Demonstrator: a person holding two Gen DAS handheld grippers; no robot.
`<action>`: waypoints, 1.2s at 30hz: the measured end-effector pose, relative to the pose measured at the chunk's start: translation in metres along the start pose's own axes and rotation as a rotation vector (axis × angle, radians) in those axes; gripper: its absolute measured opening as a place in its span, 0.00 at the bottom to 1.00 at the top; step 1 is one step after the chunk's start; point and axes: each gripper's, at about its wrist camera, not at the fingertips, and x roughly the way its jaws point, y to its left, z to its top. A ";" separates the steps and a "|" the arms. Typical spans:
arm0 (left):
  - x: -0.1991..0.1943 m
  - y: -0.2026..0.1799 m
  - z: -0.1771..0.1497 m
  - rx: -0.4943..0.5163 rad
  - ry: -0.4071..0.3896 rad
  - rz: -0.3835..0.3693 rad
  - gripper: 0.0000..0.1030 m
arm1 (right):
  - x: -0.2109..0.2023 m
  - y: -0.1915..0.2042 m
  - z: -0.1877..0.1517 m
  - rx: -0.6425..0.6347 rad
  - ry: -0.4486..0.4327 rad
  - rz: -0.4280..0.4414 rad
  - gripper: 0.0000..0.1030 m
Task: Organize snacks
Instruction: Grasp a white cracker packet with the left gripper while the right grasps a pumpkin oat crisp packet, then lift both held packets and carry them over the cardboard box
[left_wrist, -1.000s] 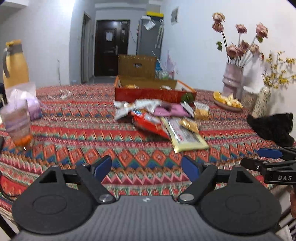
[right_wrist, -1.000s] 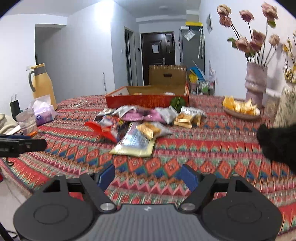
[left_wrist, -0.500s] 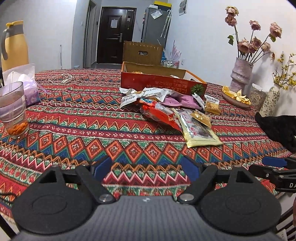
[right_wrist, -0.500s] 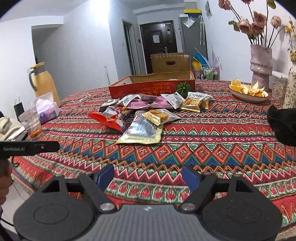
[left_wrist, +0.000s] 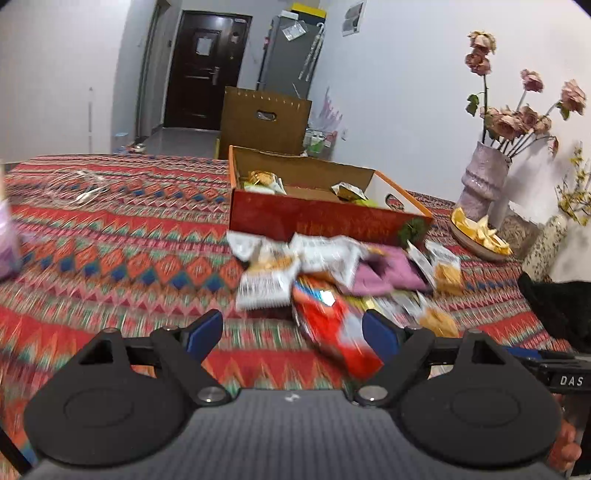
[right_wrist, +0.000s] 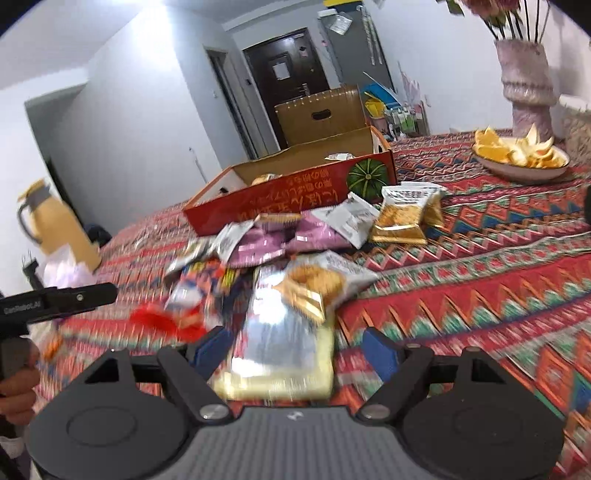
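Note:
A heap of snack packets lies on the patterned tablecloth in front of an open red cardboard box (left_wrist: 317, 218) that holds a few packets. My left gripper (left_wrist: 293, 332) is open and empty, just short of a red packet (left_wrist: 332, 325) and a white packet (left_wrist: 264, 284). My right gripper (right_wrist: 295, 349) is open and empty, its jaws either side of a long silver-yellow packet (right_wrist: 284, 354). A gold packet (right_wrist: 400, 219), a pink packet (right_wrist: 280, 245) and the red box (right_wrist: 295, 199) lie beyond it.
A bowl of orange peel (right_wrist: 521, 160) and a vase of dried roses (left_wrist: 482, 182) stand at the right. A black cloth (left_wrist: 557, 306) lies near the right edge. A yellow thermos (right_wrist: 55, 225) and a tissue bag stand at the left.
Both grippers have moved forward over the table to the snack heap. The right one now straddles the long silver-yellow packet. Both stay open.

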 end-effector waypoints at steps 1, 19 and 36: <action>0.012 0.005 0.008 -0.004 0.009 -0.014 0.82 | 0.010 -0.001 0.006 0.028 -0.005 0.001 0.77; 0.117 0.042 0.032 -0.103 0.156 -0.113 0.40 | 0.092 0.005 0.035 -0.030 -0.003 -0.115 0.44; -0.048 -0.008 -0.029 -0.129 -0.010 0.024 0.40 | -0.015 0.022 -0.001 -0.183 -0.053 -0.099 0.40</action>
